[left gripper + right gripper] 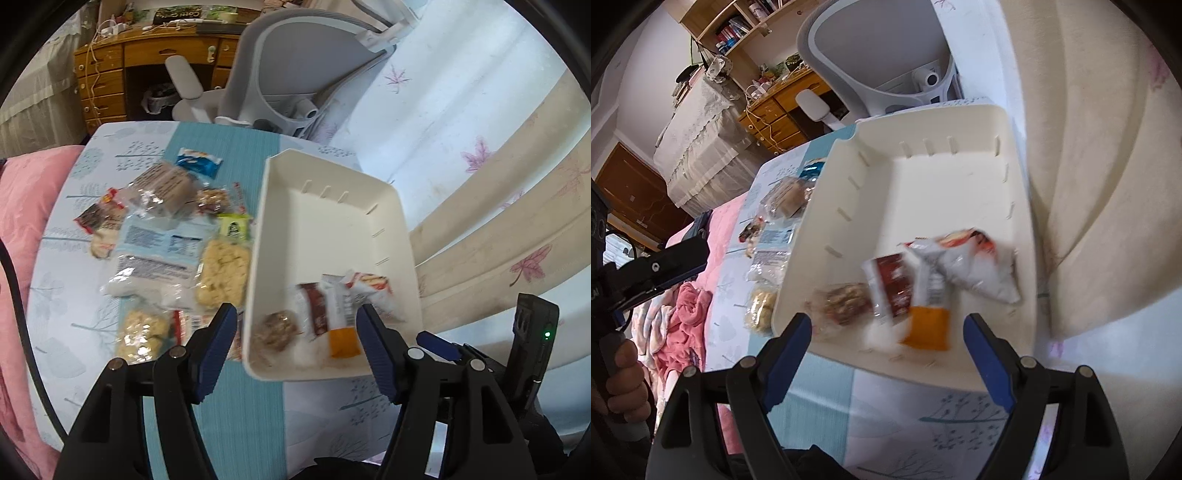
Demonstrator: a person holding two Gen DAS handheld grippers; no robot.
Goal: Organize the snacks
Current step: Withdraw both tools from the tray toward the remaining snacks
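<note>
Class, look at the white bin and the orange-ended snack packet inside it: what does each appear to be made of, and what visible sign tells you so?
White bin: probably moulded plastic, matt cream; smooth rounded rim and small moulded ribs along its inner walls.

Orange-ended snack packet: likely thin plastic or foil film; printed, flat, creased sealed end, though motion blur leaves the finish uncertain.

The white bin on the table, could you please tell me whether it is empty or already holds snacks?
Partly filled. The white bin holds a few snack packets bunched at its near end; the far part of its floor is bare.
</note>
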